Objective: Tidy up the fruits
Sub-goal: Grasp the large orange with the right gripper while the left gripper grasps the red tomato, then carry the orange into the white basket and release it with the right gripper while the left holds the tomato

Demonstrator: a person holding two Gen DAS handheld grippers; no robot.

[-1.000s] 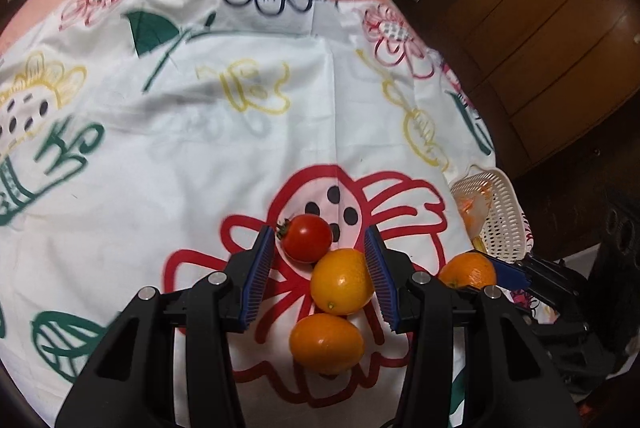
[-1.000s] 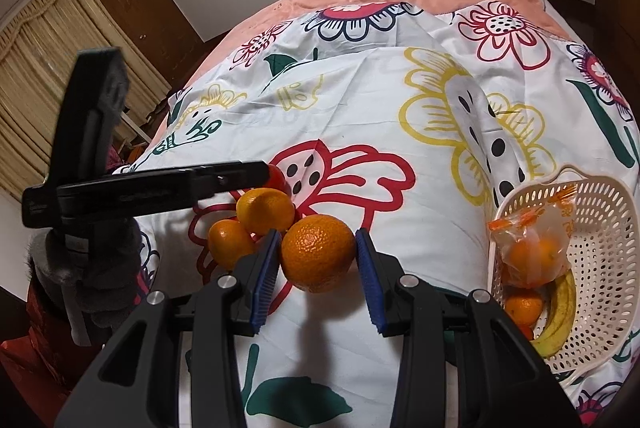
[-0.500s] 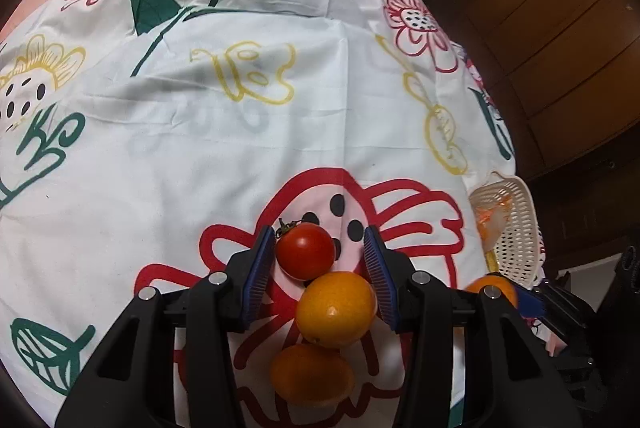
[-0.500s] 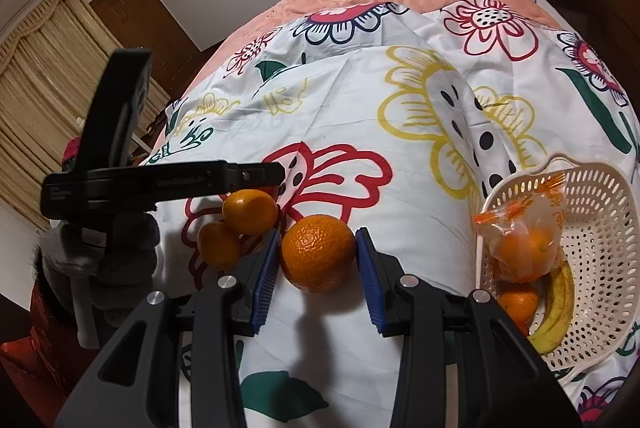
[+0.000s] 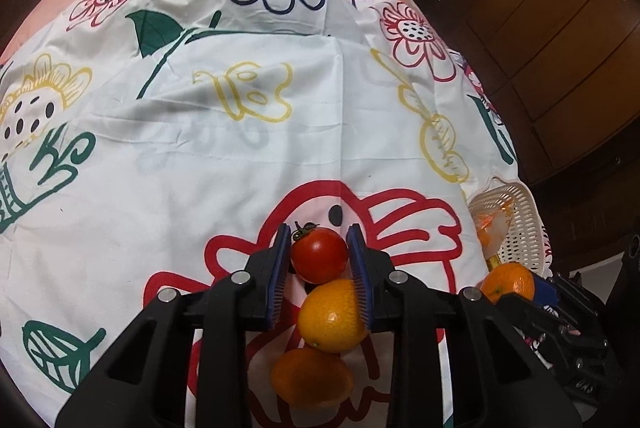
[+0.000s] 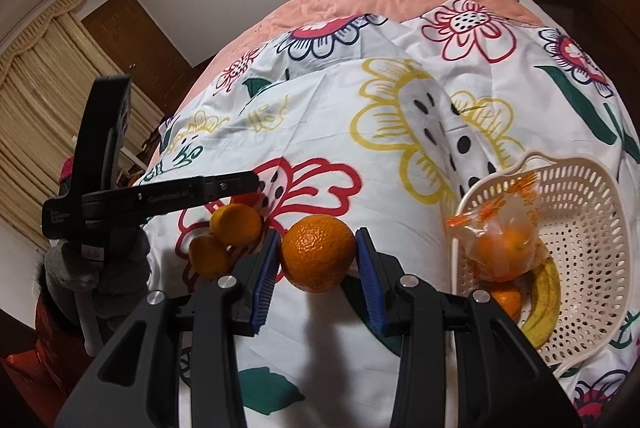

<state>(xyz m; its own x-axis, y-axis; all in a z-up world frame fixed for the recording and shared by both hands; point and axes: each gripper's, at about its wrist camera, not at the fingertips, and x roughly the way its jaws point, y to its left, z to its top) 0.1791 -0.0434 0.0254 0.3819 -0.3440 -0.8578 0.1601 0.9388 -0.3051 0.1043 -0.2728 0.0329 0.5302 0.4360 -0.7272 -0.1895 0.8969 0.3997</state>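
left gripper (image 5: 319, 248) tilted down, pinching tomato (image 5: 319, 255), right gripper (image 6: 317, 255) clasping orange (image 6: 318, 252)

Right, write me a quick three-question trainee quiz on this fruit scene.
1. True or false: the left gripper is closed on the tomato.
2. What does the right gripper hold? A) banana B) orange C) tomato
3. Name the container where fruit already lies.

Key: 1. True, its blue pads press both sides. 2. B, the orange, clamped and raised above the bedsheet. 3. The white basket, holding a banana and bagged oranges.
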